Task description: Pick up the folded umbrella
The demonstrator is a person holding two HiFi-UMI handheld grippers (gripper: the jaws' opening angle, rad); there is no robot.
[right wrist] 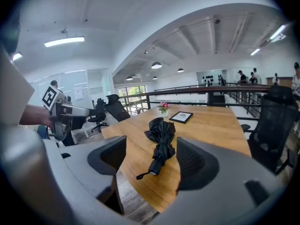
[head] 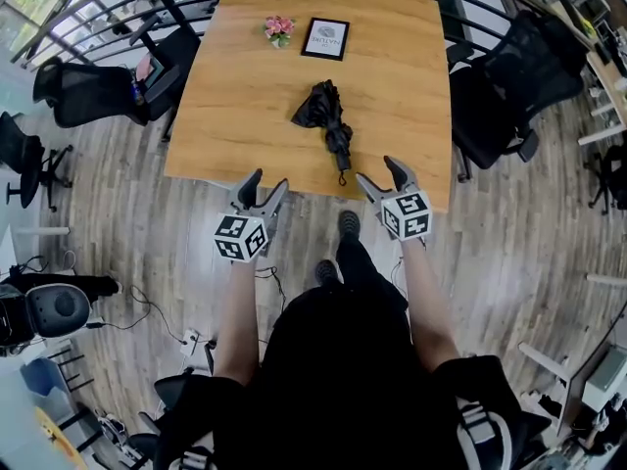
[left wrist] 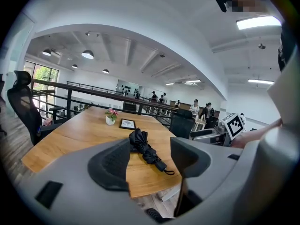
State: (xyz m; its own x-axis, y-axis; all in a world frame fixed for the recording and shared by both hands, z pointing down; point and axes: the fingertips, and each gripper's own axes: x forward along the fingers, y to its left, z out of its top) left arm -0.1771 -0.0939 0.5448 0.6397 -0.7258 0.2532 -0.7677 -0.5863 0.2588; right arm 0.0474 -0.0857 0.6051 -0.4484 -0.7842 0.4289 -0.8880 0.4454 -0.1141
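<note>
We log both grippers empty. The left gripper [head: 269, 181] has its fingers [left wrist: 110, 165] spread, with nothing between them but open air and a view of the table. The right gripper [head: 376, 170] is the same: its fingers [right wrist: 194, 163] are released and wide, gripping nothing.

The folded umbrella [head: 328, 116] is black and lies flat on the wooden table [head: 245, 96]. It is ahead of both sets of fingertips and apart from them, untouched. In the head view it sits between the two grippers, closer to the right fingers than the left. Its handle end, with a small strap loop [head: 341, 176], points back toward the fingertips. The bunched canopy end points away from them.

Both grippers are at the near table edge, level with each other, fingers aimed across the tabletop. Through the left fingers we see the umbrella in the gap, slanting to the right. Through the right fingers it is centred in the gap.

Far beyond the umbrella from the fingers, a black picture frame [head: 325, 38] lies just beside a small pot of pink flowers [head: 279, 29]. Black office chairs [head: 98, 91] stand outboard of the table on both sides.
</note>
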